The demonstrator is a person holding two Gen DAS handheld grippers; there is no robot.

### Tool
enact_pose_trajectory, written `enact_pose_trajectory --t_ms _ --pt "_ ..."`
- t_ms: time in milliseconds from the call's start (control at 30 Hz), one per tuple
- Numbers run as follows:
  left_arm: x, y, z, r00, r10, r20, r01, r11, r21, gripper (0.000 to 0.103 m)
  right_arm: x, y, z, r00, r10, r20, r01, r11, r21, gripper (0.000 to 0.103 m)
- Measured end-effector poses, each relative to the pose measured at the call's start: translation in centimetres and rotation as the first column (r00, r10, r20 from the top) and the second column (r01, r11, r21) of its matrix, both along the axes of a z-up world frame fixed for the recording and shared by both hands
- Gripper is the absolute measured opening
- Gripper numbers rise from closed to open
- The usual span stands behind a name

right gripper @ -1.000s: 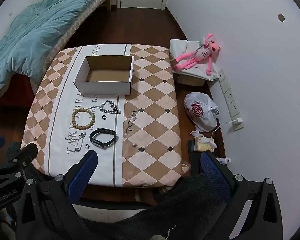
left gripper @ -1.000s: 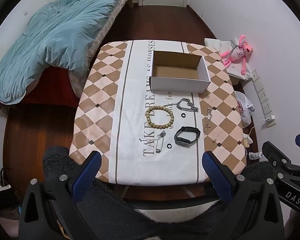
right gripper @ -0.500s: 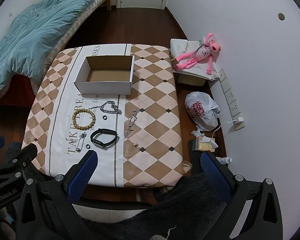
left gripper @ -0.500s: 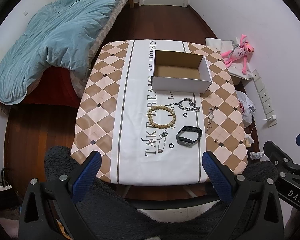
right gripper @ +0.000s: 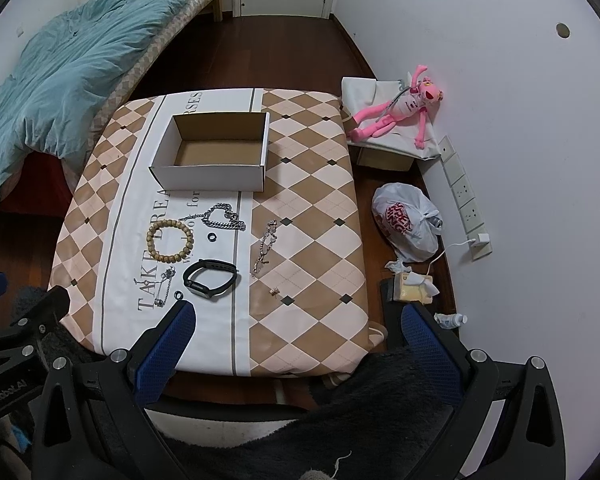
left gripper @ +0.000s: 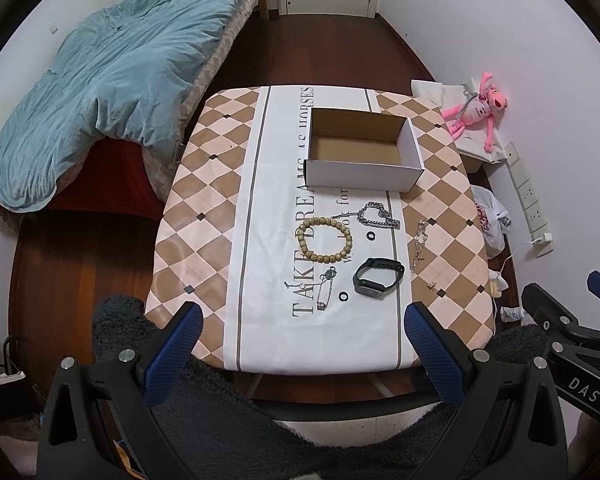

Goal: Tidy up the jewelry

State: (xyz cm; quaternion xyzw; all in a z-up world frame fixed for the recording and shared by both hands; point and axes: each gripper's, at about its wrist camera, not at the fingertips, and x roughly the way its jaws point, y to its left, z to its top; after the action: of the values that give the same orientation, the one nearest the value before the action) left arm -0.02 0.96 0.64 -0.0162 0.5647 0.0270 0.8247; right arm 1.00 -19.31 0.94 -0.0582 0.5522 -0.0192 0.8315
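Note:
An empty white cardboard box (left gripper: 364, 148) (right gripper: 214, 156) stands at the back of the checked table (left gripper: 204, 216) (right gripper: 312, 240). In front of it lie a wooden bead bracelet (left gripper: 324, 240) (right gripper: 169, 241), a silver chain (left gripper: 378, 216) (right gripper: 224, 216), a black watch band (left gripper: 378, 278) (right gripper: 211, 274), a thin silver bracelet (left gripper: 419, 245) (right gripper: 266, 245), a pin chain (left gripper: 322, 288) (right gripper: 164, 284), small black rings (left gripper: 370, 236) (right gripper: 212, 237) and a tiny earring (left gripper: 433, 285) (right gripper: 275, 291). My left gripper (left gripper: 300, 332) and right gripper (right gripper: 296, 332) hover open above the near table edge, both empty.
A bed with a blue duvet (left gripper: 100, 80) stands to the left. On the right by the wall are a pink plush toy (right gripper: 400, 108), a white plastic bag (right gripper: 406, 220), wall sockets (right gripper: 466, 196) and litter on the dark wooden floor (left gripper: 72, 264).
Both grippers have drifted slightly, so the table sits a little differently in view. The jewelry has not moved and both stay open.

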Motion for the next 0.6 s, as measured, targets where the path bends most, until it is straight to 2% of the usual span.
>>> enact_pose_trajectory --t_ms 600 --pt "0.37 -0.46 0.88 1.0 -0.002 0.008 0.002 1.0 0.002 0.103 0.07 -0.1 0.0 1.0 0.0 0.0 0.0 1.0 0.004 0.103"
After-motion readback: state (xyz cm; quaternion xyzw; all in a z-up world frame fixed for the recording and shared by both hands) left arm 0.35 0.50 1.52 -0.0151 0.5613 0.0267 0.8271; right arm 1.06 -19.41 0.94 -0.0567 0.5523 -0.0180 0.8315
